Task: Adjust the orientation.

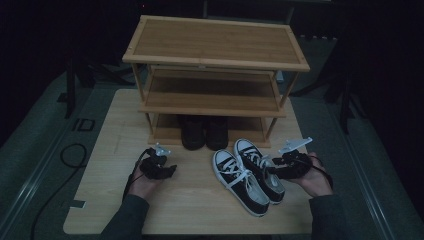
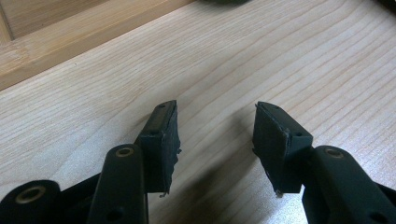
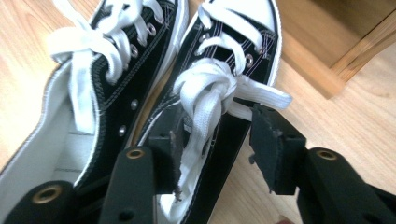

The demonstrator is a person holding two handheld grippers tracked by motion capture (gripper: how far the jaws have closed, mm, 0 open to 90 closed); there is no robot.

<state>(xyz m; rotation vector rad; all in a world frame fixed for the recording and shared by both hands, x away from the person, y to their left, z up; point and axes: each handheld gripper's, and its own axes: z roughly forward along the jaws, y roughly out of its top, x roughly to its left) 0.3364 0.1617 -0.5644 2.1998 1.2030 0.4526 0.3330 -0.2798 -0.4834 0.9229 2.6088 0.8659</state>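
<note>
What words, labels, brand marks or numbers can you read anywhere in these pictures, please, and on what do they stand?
None can be read. The two black sneakers show white laces and toe caps but no legible brand mark. The dark boots on the wooden rack, the table and both grippers carry no visible writing.

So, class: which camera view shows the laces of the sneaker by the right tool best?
The right gripper view: the white laces sit close up, knot and eyelets clear, just above the open right tool. The high view shows the laces small and dim. The left gripper view shows bare table.
</note>
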